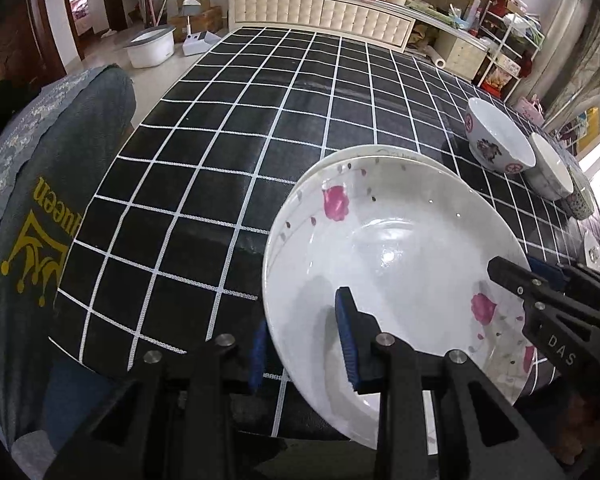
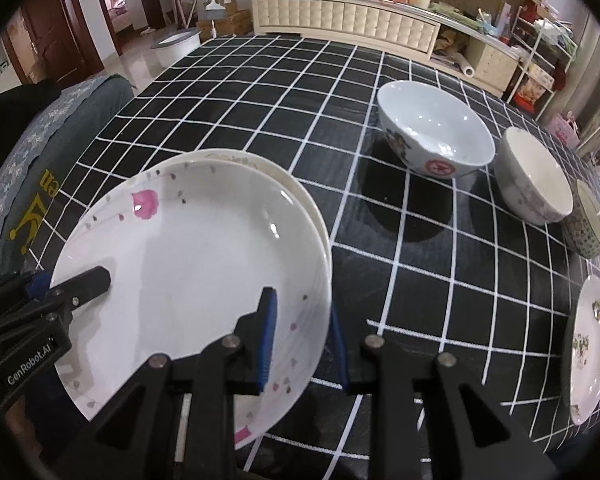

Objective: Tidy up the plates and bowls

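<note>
A white plate with pink flowers (image 1: 388, 256) (image 2: 188, 248) sits on top of a second white plate (image 1: 340, 160) (image 2: 300, 196) at the table's near edge. My left gripper (image 1: 302, 340) straddles the top plate's left rim, one finger inside, one outside. My right gripper (image 2: 304, 340) straddles its right rim the same way. Each gripper shows in the other's view: the right one (image 1: 540, 284), the left one (image 2: 60, 292). Whether the pads press the rim is unclear. Three bowls (image 2: 436, 136) (image 2: 536, 178) (image 2: 588, 220) stand at the right, with a small plate (image 2: 592, 344) near them.
The table has a black cloth with a white grid (image 1: 236, 128) (image 2: 420, 280). A chair with a grey cover (image 1: 40, 200) stands at the left edge. A white cabinet (image 1: 320, 12) with clutter stands behind the table. A shelf rack (image 1: 512, 44) stands at the far right.
</note>
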Action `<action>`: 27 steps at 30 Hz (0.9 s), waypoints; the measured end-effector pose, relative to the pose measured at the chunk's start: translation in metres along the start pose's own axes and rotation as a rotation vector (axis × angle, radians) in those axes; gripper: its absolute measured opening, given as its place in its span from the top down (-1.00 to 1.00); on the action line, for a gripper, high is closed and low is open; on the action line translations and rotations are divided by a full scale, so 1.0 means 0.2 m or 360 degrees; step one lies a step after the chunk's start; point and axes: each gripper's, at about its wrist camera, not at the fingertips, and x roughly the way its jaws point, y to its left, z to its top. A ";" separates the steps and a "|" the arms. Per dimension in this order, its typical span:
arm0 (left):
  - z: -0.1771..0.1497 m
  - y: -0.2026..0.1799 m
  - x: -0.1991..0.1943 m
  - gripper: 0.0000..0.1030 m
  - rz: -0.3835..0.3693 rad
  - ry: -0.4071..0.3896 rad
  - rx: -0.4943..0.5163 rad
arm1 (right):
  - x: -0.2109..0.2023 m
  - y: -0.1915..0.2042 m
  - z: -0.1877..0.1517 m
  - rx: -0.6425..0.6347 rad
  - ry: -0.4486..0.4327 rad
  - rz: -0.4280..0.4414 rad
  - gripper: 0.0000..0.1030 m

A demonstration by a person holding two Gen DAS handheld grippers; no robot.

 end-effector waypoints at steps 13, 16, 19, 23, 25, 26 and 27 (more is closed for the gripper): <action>0.03 0.02 -0.08 0.15 0.0087 -0.0096 -0.0026 | -0.04 -0.09 -0.03 0.0099 0.0023 0.0087 0.40; 0.03 -0.01 -0.13 0.13 0.0063 -0.0126 -0.0025 | -0.09 -0.12 -0.04 0.0093 -0.0005 0.0140 0.40; 0.04 -0.07 -0.18 0.13 0.0057 -0.0160 0.0026 | -0.17 -0.16 -0.05 0.0110 -0.0054 0.0189 0.40; 0.04 -0.21 -0.25 0.13 0.0031 -0.0202 0.0130 | -0.25 -0.27 -0.08 0.0197 -0.0106 0.0145 0.40; 0.04 -0.28 -0.29 0.13 0.0021 -0.0217 0.0181 | -0.30 -0.33 -0.11 0.0237 -0.0144 0.0112 0.40; 0.04 -0.33 -0.30 0.13 0.0010 -0.0227 0.0210 | -0.32 -0.36 -0.12 0.0250 -0.0154 0.0097 0.40; 0.04 -0.35 -0.32 0.13 0.0004 -0.0231 0.0225 | -0.34 -0.39 -0.13 0.0262 -0.0162 0.0084 0.40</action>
